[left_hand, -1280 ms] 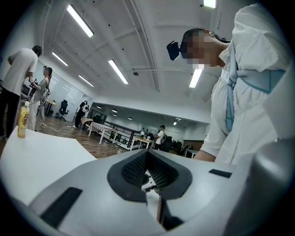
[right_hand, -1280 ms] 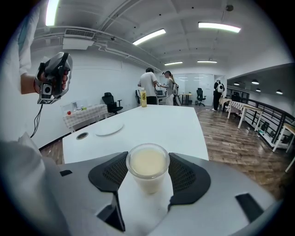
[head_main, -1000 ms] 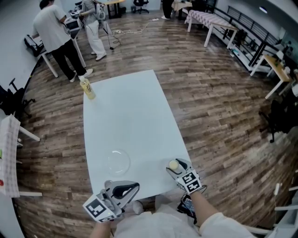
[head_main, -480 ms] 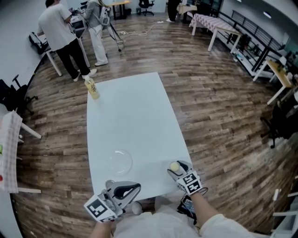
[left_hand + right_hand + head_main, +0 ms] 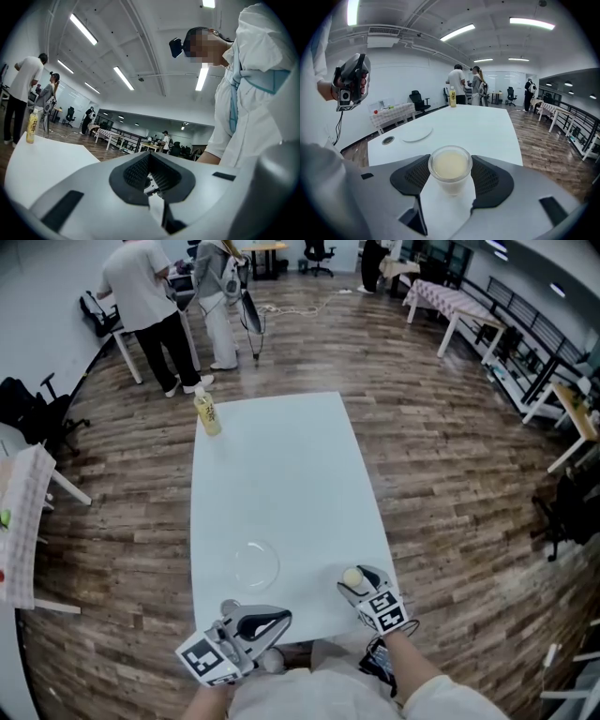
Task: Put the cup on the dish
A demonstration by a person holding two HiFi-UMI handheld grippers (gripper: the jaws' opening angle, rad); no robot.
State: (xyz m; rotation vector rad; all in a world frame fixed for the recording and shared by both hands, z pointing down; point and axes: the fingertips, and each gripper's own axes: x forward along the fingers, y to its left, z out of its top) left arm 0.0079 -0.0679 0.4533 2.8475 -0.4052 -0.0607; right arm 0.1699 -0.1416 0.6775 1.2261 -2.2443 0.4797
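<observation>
A small clear cup (image 5: 450,168) of pale yellowish liquid stands upright between the pads of my right gripper (image 5: 450,177), which is shut on it. In the head view the cup (image 5: 352,575) and right gripper (image 5: 357,582) are at the table's near right edge. The clear round dish (image 5: 255,563) lies flat on the white table, a hand's width left of the cup; the dish (image 5: 416,136) carries nothing. My left gripper (image 5: 262,624) is held off the near edge, below the dish, jaws together and holding nothing. The left gripper (image 5: 150,174) points up past the person's torso.
A yellow-labelled bottle (image 5: 207,415) stands at the far left corner of the white table (image 5: 281,474). A round grommet (image 5: 387,139) is set in the table near the dish. People stand beyond the far end; chairs and other tables ring the wooden floor.
The head view has drifted, so the table sits slightly further right and lower in frame. Both grippers keep about the same places; the cup stays in the right gripper.
</observation>
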